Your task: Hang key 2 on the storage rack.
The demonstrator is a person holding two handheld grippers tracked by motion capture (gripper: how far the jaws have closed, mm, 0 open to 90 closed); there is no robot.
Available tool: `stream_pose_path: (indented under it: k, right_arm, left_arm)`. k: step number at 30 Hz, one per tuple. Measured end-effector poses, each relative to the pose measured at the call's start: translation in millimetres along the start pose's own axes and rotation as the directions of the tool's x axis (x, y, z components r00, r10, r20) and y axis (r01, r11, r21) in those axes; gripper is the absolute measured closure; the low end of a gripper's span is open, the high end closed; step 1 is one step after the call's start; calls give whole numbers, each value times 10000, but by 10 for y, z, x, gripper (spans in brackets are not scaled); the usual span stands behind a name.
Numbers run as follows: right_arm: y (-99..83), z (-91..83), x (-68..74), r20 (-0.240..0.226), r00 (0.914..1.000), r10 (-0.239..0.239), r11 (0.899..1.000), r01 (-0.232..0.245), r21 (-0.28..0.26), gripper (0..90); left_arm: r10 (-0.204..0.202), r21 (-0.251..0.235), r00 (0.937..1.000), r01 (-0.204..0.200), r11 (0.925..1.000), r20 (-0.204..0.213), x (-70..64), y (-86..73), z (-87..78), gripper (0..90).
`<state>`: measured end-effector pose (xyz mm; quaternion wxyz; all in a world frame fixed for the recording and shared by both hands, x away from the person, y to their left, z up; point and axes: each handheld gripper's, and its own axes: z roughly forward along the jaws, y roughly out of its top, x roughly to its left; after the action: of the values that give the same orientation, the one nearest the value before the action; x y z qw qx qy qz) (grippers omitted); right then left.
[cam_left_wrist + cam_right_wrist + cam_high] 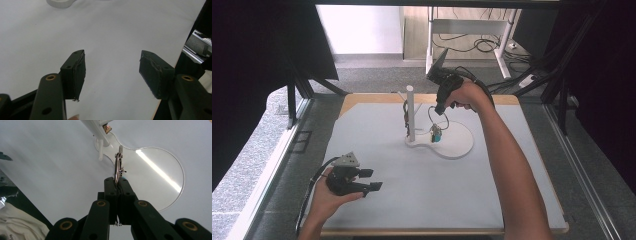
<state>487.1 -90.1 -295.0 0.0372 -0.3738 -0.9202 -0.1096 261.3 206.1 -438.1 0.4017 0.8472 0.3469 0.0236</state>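
Two tongs are in use. Left tongs [371,180] rest low near the surface's [377,150] front edge, palm cupped beneath, jaws spread wide with nothing between them, bare surface ahead. Right tongs [438,111] point steeply down from a raised, bent wrist, jaws pinched tight on a metal key ring [117,166] hanging over the white stand base [160,177]; the stand's post [410,112] rises just left of them.
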Motion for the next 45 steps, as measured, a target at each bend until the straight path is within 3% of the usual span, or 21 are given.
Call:
stream_pose_path:
  k: [17, 29, 37, 45]
  right_arm:
    - [344, 136, -131, 39, 9993, 373, 9992, -373, -134, 878]
    - [472, 221, -166, 88, 9985, 540, 9982, -538, -265, 878]
    - [499, 249, -58, 109, 9996, 253, 9993, -250, -262, 878]
    - [440, 305, 40, -78, 9996, 269, 9992, -271, -288, 876]
  left_arm:
    - [-20, 33, 9998, 19, 10000, 175, 63, -2, 19, 384]
    - [45, 35, 9996, -46, 10000, 264, 47, -12, 23, 384]
    - [-7, -46, 9998, 8, 10000, 179, 45, -29, -10, 384]
    - [22, -35, 9998, -21, 10000, 190, 10, -32, -8, 384]
